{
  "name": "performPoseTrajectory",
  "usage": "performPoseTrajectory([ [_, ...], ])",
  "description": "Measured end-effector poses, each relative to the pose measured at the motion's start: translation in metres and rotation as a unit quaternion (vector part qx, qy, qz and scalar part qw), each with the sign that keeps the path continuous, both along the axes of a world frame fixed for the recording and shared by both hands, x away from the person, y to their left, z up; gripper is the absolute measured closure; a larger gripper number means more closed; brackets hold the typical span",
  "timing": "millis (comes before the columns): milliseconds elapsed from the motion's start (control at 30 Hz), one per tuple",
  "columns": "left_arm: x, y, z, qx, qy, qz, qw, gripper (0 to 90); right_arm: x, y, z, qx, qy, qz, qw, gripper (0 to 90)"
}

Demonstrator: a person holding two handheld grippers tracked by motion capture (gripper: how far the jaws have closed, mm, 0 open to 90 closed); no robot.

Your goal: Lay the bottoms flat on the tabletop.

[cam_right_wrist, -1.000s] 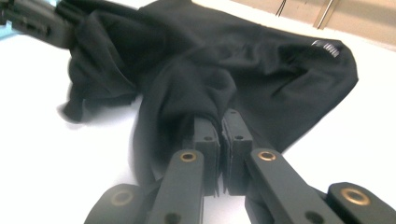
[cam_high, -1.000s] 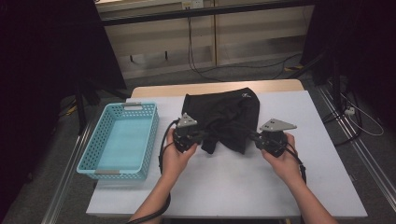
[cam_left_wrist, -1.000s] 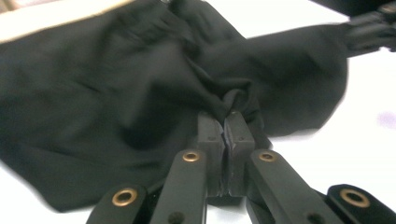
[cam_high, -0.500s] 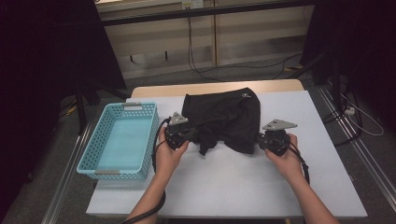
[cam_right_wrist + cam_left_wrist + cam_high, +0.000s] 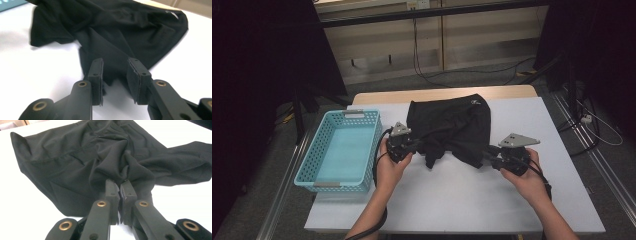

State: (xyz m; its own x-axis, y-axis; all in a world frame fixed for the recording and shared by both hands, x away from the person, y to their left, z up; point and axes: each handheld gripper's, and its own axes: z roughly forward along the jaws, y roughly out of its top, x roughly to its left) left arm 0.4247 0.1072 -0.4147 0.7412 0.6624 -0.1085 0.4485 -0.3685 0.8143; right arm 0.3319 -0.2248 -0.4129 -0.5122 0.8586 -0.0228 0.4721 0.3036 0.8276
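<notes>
Left gripper view, left tongs (image 5: 120, 185) pinching black garment (image 5: 82, 162); right tongs (image 5: 115, 72) astride it

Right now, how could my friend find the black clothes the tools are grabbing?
Find the white table. Right of the blue basket, a crumpled black garment lies across its far half. It is the only dark, soft thing there, pinched by the left tool.

White table (image 5: 452, 200) w/ a tan strip along its far edge is carrying two things. Black garment (image 5: 452, 125) is lying crumpled at centre, spreading toward the far edge, folds bunching at its near side. Blue basket (image 5: 314, 172) is sitting at the table's left edge, just left of the garment, overhanging the edge a bit.
</notes>
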Motion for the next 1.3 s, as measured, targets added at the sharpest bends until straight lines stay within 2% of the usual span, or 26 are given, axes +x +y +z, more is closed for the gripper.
performPoseTrajectory([
  [133,0.000,0.000,-0.001,0.000,0.001,-0.003,1.0000,86.9,-0.002,0.012,0.004,0.007,-0.003,0.024,0.9997,72.5],
  [200,0.000,0.000,-0.001,0.001,0.001,-0.003,1.0000,87.0,-0.002,0.019,0.001,0.014,0.007,0.043,0.9989,75.5],
  [367,-0.001,-0.002,-0.001,0.002,0.001,-0.003,1.0000,87.0,0.009,0.041,-0.025,-0.018,0.043,0.067,0.9966,74.0],
  [433,-0.001,-0.002,-0.001,0.001,0.001,-0.003,1.0000,87.0,0.016,0.049,-0.034,-0.033,0.051,0.072,0.9955,69.7],
  [567,-0.001,0.000,-0.002,-0.001,0.004,-0.002,1.0000,87.0,0.027,0.055,-0.047,-0.054,0.058,0.054,0.9954,66.5],
  [633,-0.001,0.001,-0.002,-0.001,0.003,0.000,1.0000,86.9,0.030,0.052,-0.048,-0.027,0.069,0.049,0.9961,70.4],
  [767,-0.001,0.002,-0.001,-0.002,0.001,0.002,1.0000,87.0,0.031,0.046,-0.047,-0.020,0.077,0.046,0.9958,89.9],
  [800,-0.001,0.002,-0.001,-0.003,0.002,0.002,1.0000,87.0,0.030,0.045,-0.047,-0.020,0.081,0.046,0.9954,90.0],
  [867,-0.002,0.002,0.000,-0.007,0.002,0.002,1.0000,86.8,0.029,0.042,-0.044,-0.006,0.095,0.068,0.9932,90.0],
  [933,-0.002,0.003,0.001,-0.005,-0.001,0.002,1.0000,86.8,0.023,0.037,-0.036,-0.004,0.087,0.073,0.9935,90.0],
  [1067,0.000,0.006,0.003,-0.009,-0.003,0.008,0.9999,86.8,0.007,0.025,-0.018,0.021,0.066,0.088,0.9936,90.0],
  [1200,-0.001,0.009,0.004,-0.012,-0.005,0.012,0.9998,86.8,-0.001,0.006,-0.009,0.046,0.059,0.084,0.9937,90.0],
  [1300,-0.001,0.008,0.005,-0.012,-0.006,0.011,0.9998,86.8,0.001,0.000,-0.011,0.046,0.060,0.070,0.9946,89.1],
])
